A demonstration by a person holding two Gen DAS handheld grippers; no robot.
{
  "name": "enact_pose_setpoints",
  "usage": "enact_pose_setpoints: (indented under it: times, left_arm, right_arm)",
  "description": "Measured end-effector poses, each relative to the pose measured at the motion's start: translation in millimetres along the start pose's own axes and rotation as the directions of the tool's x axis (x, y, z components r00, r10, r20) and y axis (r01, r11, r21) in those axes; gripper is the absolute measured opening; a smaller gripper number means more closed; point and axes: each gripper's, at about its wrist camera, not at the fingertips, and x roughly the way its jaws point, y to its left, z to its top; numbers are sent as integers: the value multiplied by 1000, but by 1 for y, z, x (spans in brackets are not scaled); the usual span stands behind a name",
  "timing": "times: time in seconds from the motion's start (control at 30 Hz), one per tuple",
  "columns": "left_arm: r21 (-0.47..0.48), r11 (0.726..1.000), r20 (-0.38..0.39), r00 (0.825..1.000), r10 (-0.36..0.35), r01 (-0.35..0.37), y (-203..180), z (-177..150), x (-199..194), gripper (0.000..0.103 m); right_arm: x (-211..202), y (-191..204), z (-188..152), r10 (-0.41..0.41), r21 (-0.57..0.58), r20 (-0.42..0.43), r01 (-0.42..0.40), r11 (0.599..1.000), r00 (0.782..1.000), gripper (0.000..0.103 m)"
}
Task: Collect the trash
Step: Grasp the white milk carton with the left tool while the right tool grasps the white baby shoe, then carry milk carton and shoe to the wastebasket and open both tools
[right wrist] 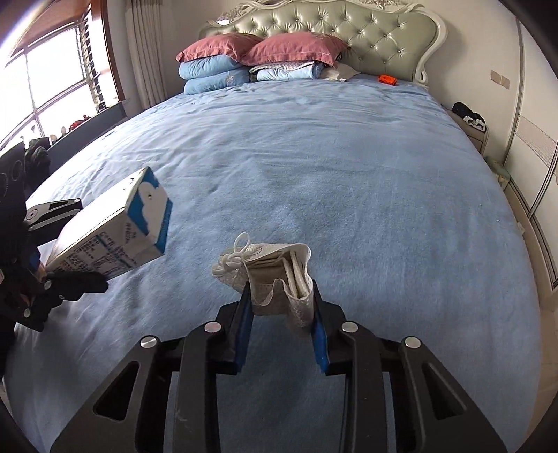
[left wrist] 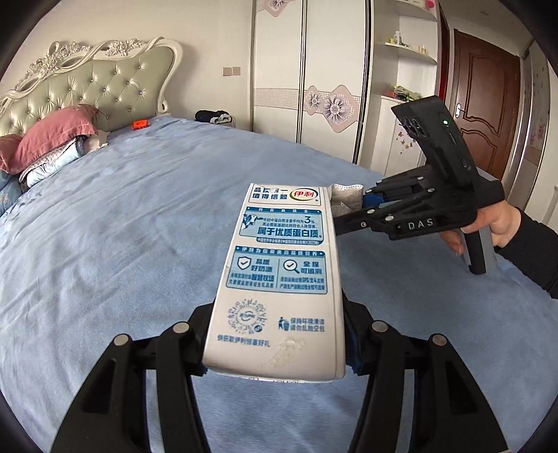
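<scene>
My left gripper is shut on a white and blue milk carton and holds it above the blue bed. The carton also shows at the left of the right wrist view, with the left gripper around its near end. My right gripper is shut on a crumpled white face mask, held above the bed. In the left wrist view the right gripper is just behind the carton's far end, with the mask in its jaws.
Pink pillows and folded blue quilts lie at the padded headboard. A small orange object lies near the headboard. A white wardrobe and a brown door stand beyond the bed. A window is at the left.
</scene>
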Motion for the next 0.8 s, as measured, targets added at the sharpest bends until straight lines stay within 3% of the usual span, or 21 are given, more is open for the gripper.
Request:
enact_pose_setpoints:
  times: [0.13, 0.37, 0.57, 0.67, 0.8]
  left_arm:
    - [-18, 1000, -11, 1000, 13, -13, -43, -5, -11, 55]
    - [-113, 992, -55, 998, 42, -48, -114, -33, -40, 55]
    - [-179, 980, -70, 995, 71, -83, -175, -48, -72, 55]
    - [-136, 985, -49, 994, 97, -103, -217, -50, -84, 55]
    - [-88, 994, -31, 997, 65, -68, -275, -50, -86, 55]
  right_arm:
    - [-48, 13, -33, 29, 17, 40, -29, 999, 999, 29]
    - [-120, 29, -110, 69, 52, 32, -71, 996, 997, 29]
    - [-198, 44, -165, 43, 76, 113, -52, 996, 993, 30]
    - [-234, 53, -193, 10, 89, 153, -24, 996, 988, 30]
    - [-273, 62, -231, -50, 116, 197, 27, 993, 979, 31]
